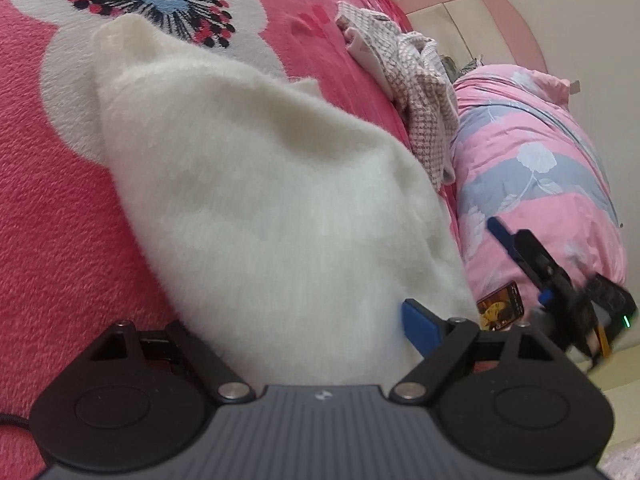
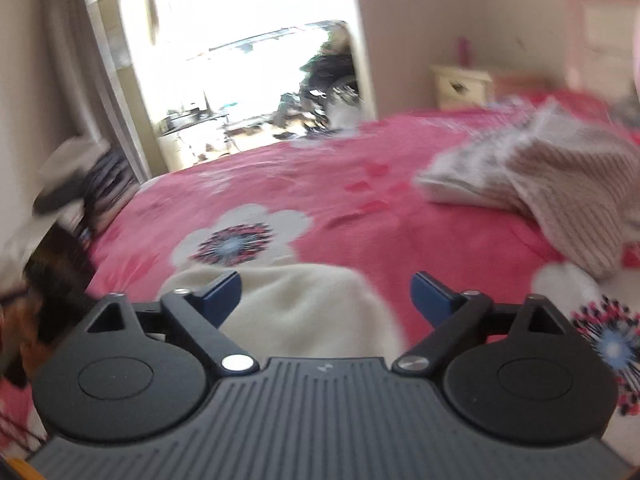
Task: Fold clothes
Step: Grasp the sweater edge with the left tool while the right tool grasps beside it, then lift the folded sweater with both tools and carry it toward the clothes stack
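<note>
Fleece-like and cream-white, the garment [image 1: 256,184] lay bunched on the pink flowered bed cover [image 1: 48,208], looking light, limp and unlikely to slip; an outer edge or corner seemed the best place to pinch it. The left hand-held gripper [image 1: 304,344] stood wide with cloth draped between its jaws (whether the pads pressed it, I could not tell). The right hand-held gripper [image 2: 326,294] hung open and empty above the garment's near end. A checked garment [image 1: 416,92] lay heaped further along the bed, and a rolled quilt [image 1: 536,176] beside it, both clear of the fold.
</note>
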